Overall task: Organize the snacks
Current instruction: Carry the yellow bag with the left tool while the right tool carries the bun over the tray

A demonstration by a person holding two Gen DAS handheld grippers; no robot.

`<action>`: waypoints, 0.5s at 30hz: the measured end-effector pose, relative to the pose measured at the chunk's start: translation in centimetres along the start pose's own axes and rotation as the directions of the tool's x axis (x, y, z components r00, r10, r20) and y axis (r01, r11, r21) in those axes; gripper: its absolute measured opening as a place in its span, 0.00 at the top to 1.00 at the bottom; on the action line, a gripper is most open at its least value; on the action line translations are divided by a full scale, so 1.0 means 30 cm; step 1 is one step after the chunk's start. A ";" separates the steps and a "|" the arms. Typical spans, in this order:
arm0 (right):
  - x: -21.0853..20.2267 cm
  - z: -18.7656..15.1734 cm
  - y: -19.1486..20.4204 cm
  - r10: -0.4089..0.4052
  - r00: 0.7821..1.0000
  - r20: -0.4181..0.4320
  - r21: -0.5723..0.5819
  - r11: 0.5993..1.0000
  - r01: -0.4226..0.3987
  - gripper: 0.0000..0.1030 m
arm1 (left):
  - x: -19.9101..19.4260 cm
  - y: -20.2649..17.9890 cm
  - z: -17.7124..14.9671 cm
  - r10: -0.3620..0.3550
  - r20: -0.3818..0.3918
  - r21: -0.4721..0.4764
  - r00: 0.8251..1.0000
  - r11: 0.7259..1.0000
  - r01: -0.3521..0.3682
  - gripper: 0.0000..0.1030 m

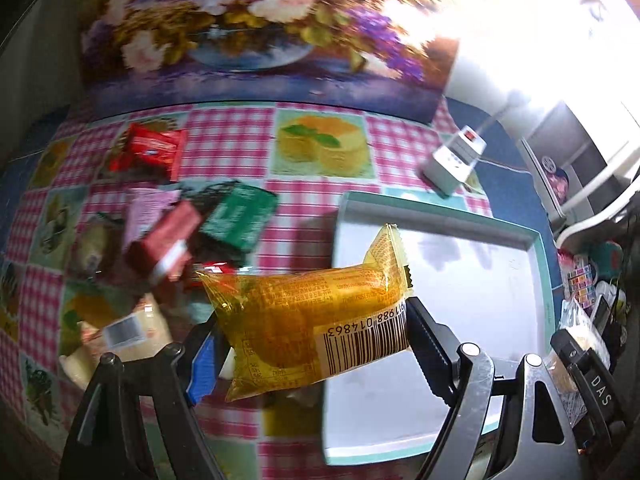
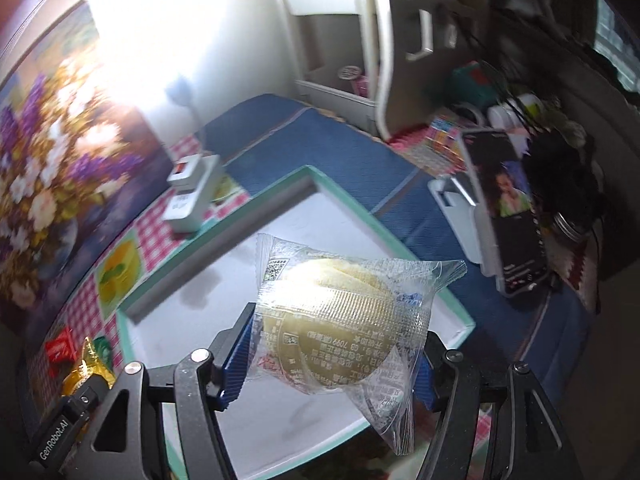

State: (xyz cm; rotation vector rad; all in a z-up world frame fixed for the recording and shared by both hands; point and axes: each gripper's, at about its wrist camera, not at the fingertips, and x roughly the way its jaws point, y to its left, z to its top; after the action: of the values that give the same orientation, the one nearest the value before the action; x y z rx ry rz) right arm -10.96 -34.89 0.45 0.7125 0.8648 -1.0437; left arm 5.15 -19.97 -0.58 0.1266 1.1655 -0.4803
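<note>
My left gripper point(image 1: 316, 344) is shut on a yellow-wrapped cake packet point(image 1: 308, 320) with a barcode, held above the left edge of the white box with a teal rim point(image 1: 538, 240). My right gripper point(image 2: 332, 356) is shut on a clear-wrapped pale round pastry point(image 2: 340, 300), hanging over the same box point(image 2: 308, 170), whose white floor is bare. A pile of snacks lies on the checked cloth left of the box: a green packet point(image 1: 240, 216), a red bar point(image 1: 164, 244), a pink packet point(image 1: 146, 208) and a red packet point(image 1: 152, 148).
A white power adapter point(image 1: 454, 160) stands on the cloth behind the box. A flower painting point(image 1: 248, 28) leans at the back. Right of the box, on the blue cloth, a lit phone point(image 2: 506, 208) leans in a stand among clutter. Bright glare washes out the back corner.
</note>
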 end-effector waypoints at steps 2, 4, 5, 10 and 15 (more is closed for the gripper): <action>0.011 0.001 -0.027 -0.017 1.000 -0.010 0.024 1.000 0.017 0.33 | 0.023 -0.029 0.002 -0.009 -0.013 0.009 1.000 1.000 0.009 0.19; 0.017 0.003 -0.030 -0.003 1.000 -0.015 0.034 0.999 0.003 0.33 | 0.045 -0.059 0.000 -0.025 -0.027 0.012 0.999 1.000 0.025 0.19; 0.021 0.003 -0.023 -0.003 1.000 -0.017 0.028 1.000 0.004 0.33 | 0.050 -0.068 0.000 -0.029 -0.029 0.014 0.999 0.999 0.030 0.19; 0.055 -0.009 0.010 0.009 0.999 -0.054 -0.004 1.000 -0.009 0.33 | 0.085 -0.119 0.000 -0.036 -0.035 0.043 0.999 0.998 0.037 0.19; 0.060 -0.015 0.012 0.010 0.998 -0.061 -0.012 1.000 -0.011 0.33 | 0.108 -0.147 0.002 -0.042 -0.025 0.075 0.999 0.996 0.044 0.19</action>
State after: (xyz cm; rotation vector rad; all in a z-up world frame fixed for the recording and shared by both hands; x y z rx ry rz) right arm -10.31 -35.16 -1.29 0.7412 0.9181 -1.0110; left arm 4.32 -24.89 -2.82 0.1731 1.1755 -0.5621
